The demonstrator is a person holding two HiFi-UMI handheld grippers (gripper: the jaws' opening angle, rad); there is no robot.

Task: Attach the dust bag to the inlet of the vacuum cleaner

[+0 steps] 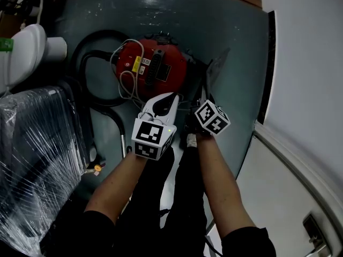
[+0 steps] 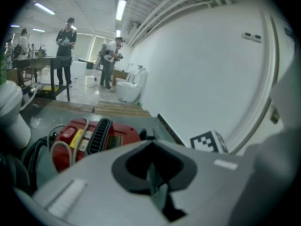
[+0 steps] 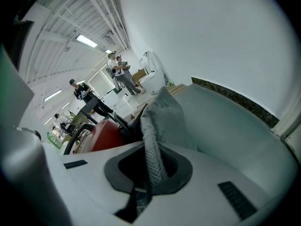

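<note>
The red vacuum cleaner [image 1: 153,68] lies on the grey floor, with a white cord coiled on its top; it also shows in the left gripper view [image 2: 94,135]. To its right, a grey dust bag [image 1: 215,71] stands up against it. My right gripper [image 1: 202,101] is shut on the bag's meshed edge [image 3: 153,149], which rises from between its jaws [image 3: 149,173]. My left gripper [image 1: 170,97] points at the vacuum's near side. Its jaws [image 2: 154,175] look shut, with no object held.
A black hose [image 1: 94,52] loops left of the vacuum. A white fixture [image 1: 24,52] and a plastic-wrapped bulk [image 1: 32,159] stand at the left. A white wall [image 1: 305,63] runs along the right. Several people stand far off [image 2: 66,36].
</note>
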